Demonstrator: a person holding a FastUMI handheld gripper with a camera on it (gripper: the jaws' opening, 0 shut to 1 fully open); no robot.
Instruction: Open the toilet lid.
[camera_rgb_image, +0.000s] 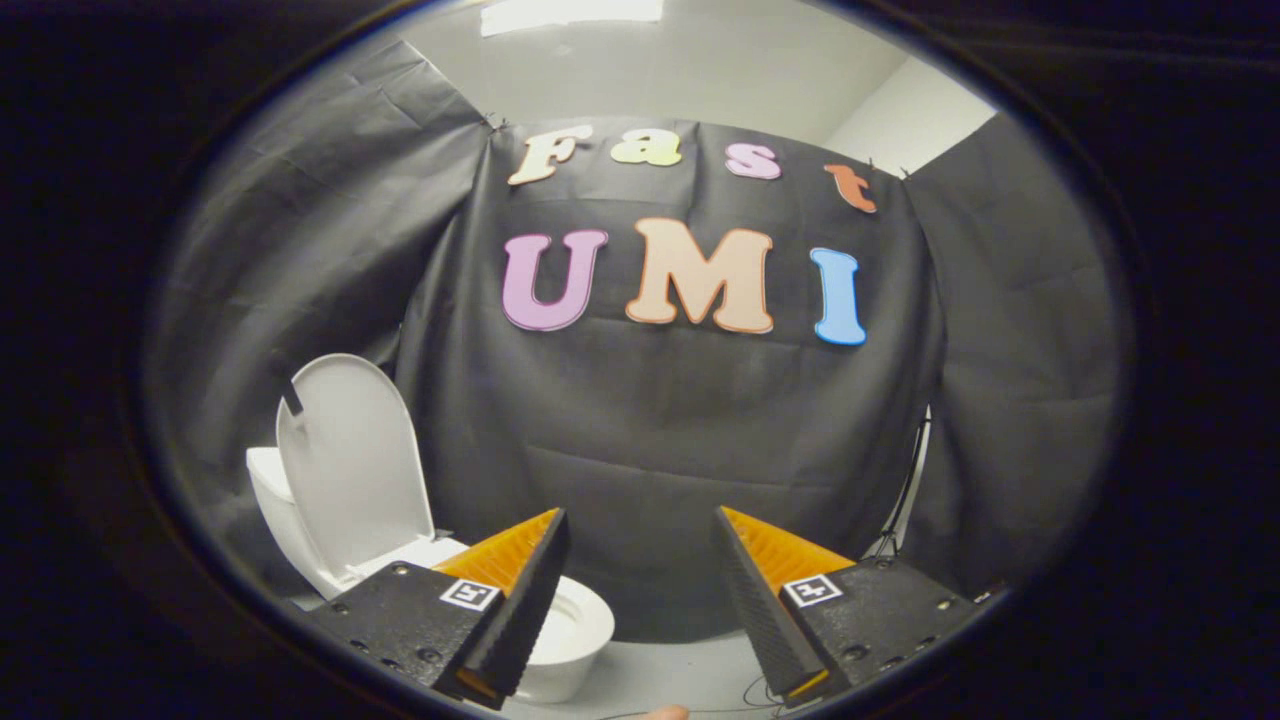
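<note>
A white toilet (575, 625) stands on the floor against the black cloth wall, down and to the left of my fingers. Its lid (350, 465) is raised, standing nearly upright against the tank (270, 490), with a small dark tab at its upper edge. The bowl's rim is exposed; my left finger covers part of it. My gripper (640, 520) is open, with a wide gap and nothing between the fingers. It is clear of the toilet, and the lid lies left of and beyond the left finger.
Black cloth walls (680, 430) close the booth behind and on both sides. A thin stand leg and a cable (905, 500) run down at the right corner. Pale floor (670, 675) lies ahead of the fingers. A fingertip of a person shows just below the gripper.
</note>
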